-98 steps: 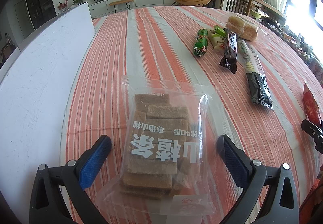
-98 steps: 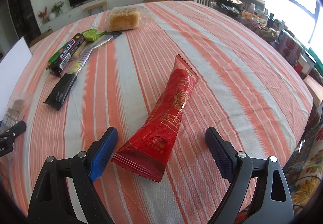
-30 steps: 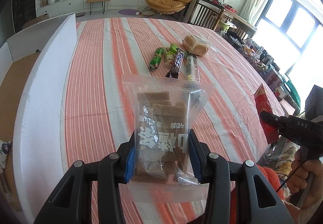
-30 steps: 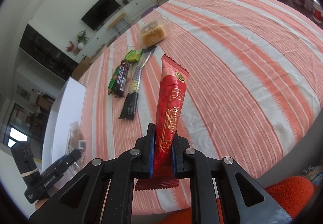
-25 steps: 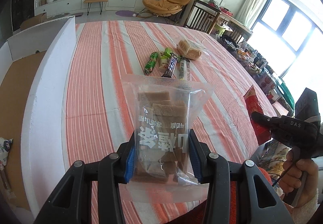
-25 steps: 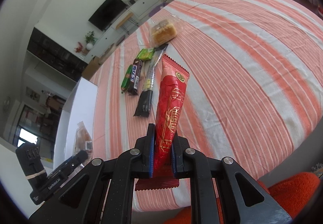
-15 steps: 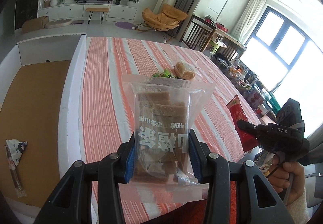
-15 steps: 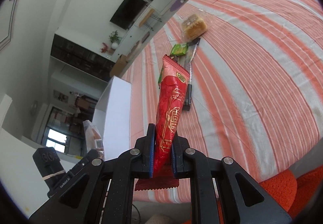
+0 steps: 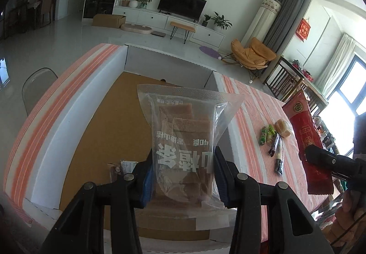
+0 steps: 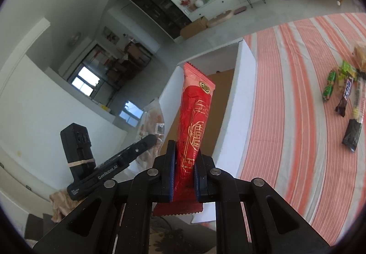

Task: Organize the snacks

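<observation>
Two snacks hang in the air above a white-walled box with a brown cardboard floor, which stands on a desk draped in an orange-and-white striped cloth. The left tool is clamped on the lower half of a clear bag of brown slabs, the bag upright and held over the box's open interior. The right tool pinches a long red packet near its bottom seam, jaws narrow, the packet standing tall just beside the box's near wall. One or two small packets already lie on the box floor, partly hidden behind the left tool. Several more snacks, among them green wrappers, dark sticks and a bread roll, lie grouped on the cloth, well apart from the box.

The step in hand appears to be dropping both items into the box. The red packet looks the riskier of the two: gripped low and top-heavy, it could tip outward on release and land on the wall's rim or the cloth instead of inside. The slack clear bag may cling to a pad as the jaws part, and the two tools, close together, could knock each other.
</observation>
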`<action>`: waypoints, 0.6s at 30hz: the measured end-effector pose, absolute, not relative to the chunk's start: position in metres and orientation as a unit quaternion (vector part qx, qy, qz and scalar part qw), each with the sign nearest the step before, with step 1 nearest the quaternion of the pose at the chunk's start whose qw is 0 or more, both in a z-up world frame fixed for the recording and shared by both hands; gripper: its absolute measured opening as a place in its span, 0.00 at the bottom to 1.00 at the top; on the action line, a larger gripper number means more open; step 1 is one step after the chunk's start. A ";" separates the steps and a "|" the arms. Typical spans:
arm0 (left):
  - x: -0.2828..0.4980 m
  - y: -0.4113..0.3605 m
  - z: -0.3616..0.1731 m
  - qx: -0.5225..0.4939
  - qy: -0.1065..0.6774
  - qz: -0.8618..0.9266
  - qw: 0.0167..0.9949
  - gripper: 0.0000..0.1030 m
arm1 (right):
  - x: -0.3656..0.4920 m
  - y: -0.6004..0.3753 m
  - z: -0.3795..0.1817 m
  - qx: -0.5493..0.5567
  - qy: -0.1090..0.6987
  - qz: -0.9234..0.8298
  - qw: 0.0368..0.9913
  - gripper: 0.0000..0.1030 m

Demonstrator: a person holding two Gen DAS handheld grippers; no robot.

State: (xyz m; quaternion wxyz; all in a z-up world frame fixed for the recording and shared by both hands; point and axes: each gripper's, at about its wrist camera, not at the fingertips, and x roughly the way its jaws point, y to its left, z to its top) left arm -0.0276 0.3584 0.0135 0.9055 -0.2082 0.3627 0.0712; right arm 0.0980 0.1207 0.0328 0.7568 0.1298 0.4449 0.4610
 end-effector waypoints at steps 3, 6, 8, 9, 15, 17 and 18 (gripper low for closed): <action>-0.029 0.384 -0.012 -0.193 0.388 0.119 0.893 0.44 | 0.099 0.172 0.017 0.082 0.457 0.463 0.755 0.14; -0.026 0.391 -0.037 -0.157 0.415 0.177 0.878 0.59 | 0.101 0.198 -0.003 0.038 0.473 0.427 0.770 0.28; -0.026 0.390 -0.042 -0.146 0.413 0.193 0.878 0.89 | 0.102 0.193 -0.010 0.022 0.458 0.410 0.788 0.64; -0.027 0.389 -0.042 -0.145 0.406 0.196 0.881 0.93 | 0.101 0.184 -0.013 0.019 0.448 0.399 0.800 0.68; -0.014 0.354 -0.031 -0.167 0.369 0.155 0.901 0.98 | 0.114 0.096 -0.045 -0.006 0.437 0.281 0.855 0.67; -0.003 0.328 -0.022 -0.172 0.361 0.121 0.909 0.98 | 0.120 0.055 -0.060 -0.013 0.434 0.220 0.873 0.68; 0.002 0.312 -0.018 -0.169 0.357 0.102 0.913 0.98 | 0.122 0.033 -0.068 -0.019 0.432 0.186 0.882 0.68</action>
